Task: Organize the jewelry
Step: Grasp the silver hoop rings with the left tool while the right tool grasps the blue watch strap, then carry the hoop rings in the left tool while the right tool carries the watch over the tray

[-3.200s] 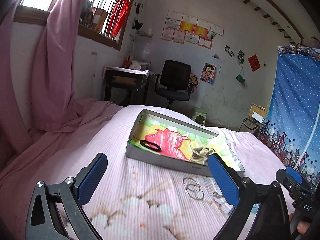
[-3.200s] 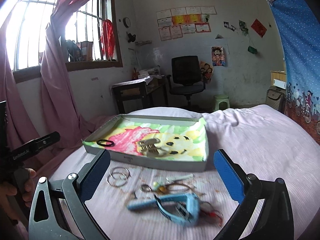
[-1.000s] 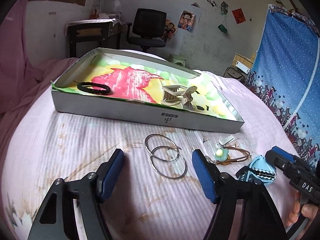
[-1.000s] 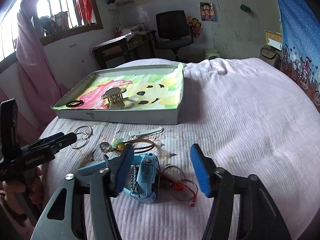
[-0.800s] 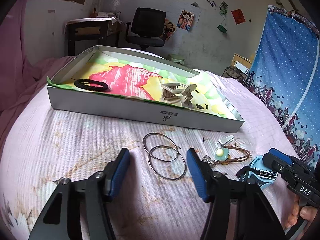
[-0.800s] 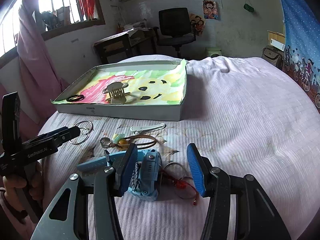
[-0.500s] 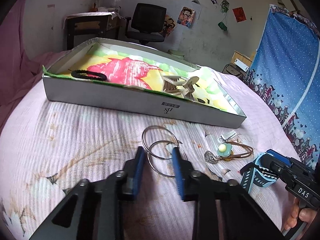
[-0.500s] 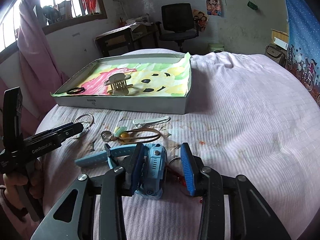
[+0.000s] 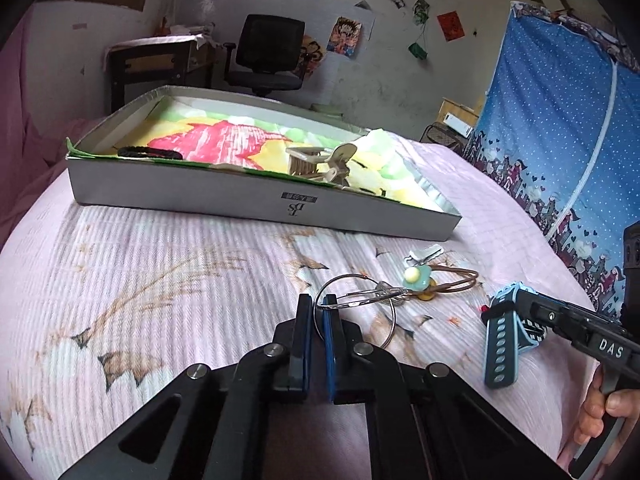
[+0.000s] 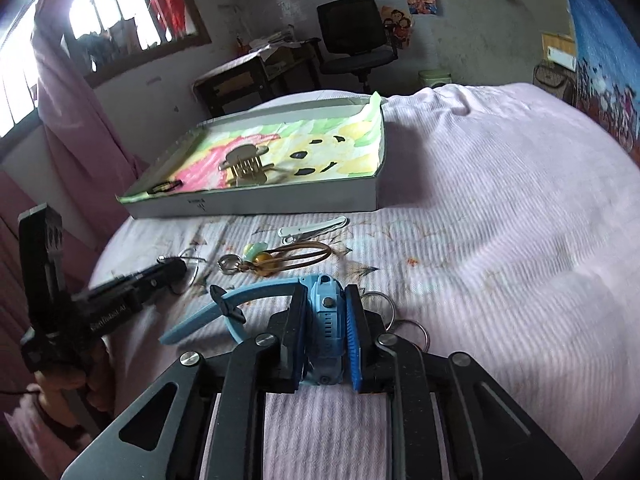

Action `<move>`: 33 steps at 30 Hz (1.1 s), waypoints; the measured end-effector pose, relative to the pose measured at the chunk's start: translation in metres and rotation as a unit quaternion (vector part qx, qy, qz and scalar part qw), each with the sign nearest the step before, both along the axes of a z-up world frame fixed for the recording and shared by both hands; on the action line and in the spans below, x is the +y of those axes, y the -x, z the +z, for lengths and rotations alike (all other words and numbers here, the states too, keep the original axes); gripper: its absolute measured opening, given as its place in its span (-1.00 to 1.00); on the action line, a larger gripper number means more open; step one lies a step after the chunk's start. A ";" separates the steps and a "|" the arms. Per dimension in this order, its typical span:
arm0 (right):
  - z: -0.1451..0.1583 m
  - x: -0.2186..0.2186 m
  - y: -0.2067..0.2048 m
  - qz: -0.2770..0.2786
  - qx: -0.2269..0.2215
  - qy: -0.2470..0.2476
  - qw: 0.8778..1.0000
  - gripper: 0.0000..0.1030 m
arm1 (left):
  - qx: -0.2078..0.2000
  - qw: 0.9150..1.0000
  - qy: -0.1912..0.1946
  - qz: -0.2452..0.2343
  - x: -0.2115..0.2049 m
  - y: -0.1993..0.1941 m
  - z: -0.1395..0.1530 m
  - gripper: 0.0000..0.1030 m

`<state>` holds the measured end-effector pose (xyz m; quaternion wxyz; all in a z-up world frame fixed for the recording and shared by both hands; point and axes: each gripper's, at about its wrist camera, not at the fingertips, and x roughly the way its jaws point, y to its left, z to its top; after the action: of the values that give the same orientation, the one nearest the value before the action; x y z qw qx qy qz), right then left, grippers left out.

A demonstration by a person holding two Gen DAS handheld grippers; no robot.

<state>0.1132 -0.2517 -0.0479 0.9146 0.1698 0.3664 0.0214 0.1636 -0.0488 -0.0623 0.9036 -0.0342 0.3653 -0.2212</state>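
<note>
My left gripper (image 9: 316, 305) is shut on the silver hoop earrings (image 9: 362, 296), whose near edges sit between the pads while the rest stands tilted above the pink bedspread. The jaws of my right gripper (image 10: 326, 300) are closing, and their pads press on the body of a blue watch (image 10: 326, 322). Its strap (image 10: 248, 294) trails off to the left. Beyond them lies a grey tray (image 9: 200, 194) lined with a colourful cloth. It holds a black hair tie (image 9: 150, 152) and a beige hair claw (image 9: 320, 160).
A brown cord with a pale green charm (image 9: 420, 278) and a white clip (image 9: 424, 254) lie between the grippers and the tray. Silver rings (image 10: 408, 330) lie just right of the watch. A desk and an office chair (image 9: 268, 52) stand past the bed, and a blue curtain (image 9: 560, 120) hangs on the right.
Both grippers went from wide open to shut. The left closed on the hoop earrings, tipping them up off the bedspread; the right closed on the blue watch.
</note>
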 end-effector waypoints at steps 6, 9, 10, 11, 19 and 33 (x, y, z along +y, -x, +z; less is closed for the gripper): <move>0.008 -0.005 0.009 -0.007 -0.041 -0.016 0.999 -0.70 | -0.007 1.000 0.008 0.000 0.003 0.011 0.003 -0.89; 0.014 -0.002 0.013 -0.009 -0.060 -0.003 0.998 -0.70 | -0.013 1.000 0.009 0.001 0.003 0.016 0.005 -0.89; 0.017 -0.001 0.014 -0.010 -0.069 0.001 0.998 -0.70 | -0.015 1.000 0.011 0.001 0.003 0.018 0.006 -0.89; 0.019 -0.001 0.015 -0.010 -0.076 0.002 0.997 -0.70 | -0.016 1.000 0.012 0.001 0.004 0.019 0.007 -0.89; 0.035 0.000 0.023 -0.012 -0.123 0.002 0.992 -0.70 | -0.029 0.999 0.016 0.004 0.005 0.031 0.021 -0.89; 0.035 0.015 0.019 0.004 -0.118 0.013 0.993 -0.70 | -0.036 0.999 0.030 0.017 0.013 0.035 0.033 -0.89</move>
<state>0.0941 -0.2365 -0.0129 0.9535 0.1526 0.2565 0.0405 0.1283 -0.0361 -0.0290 0.9183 -0.0598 0.3249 -0.2179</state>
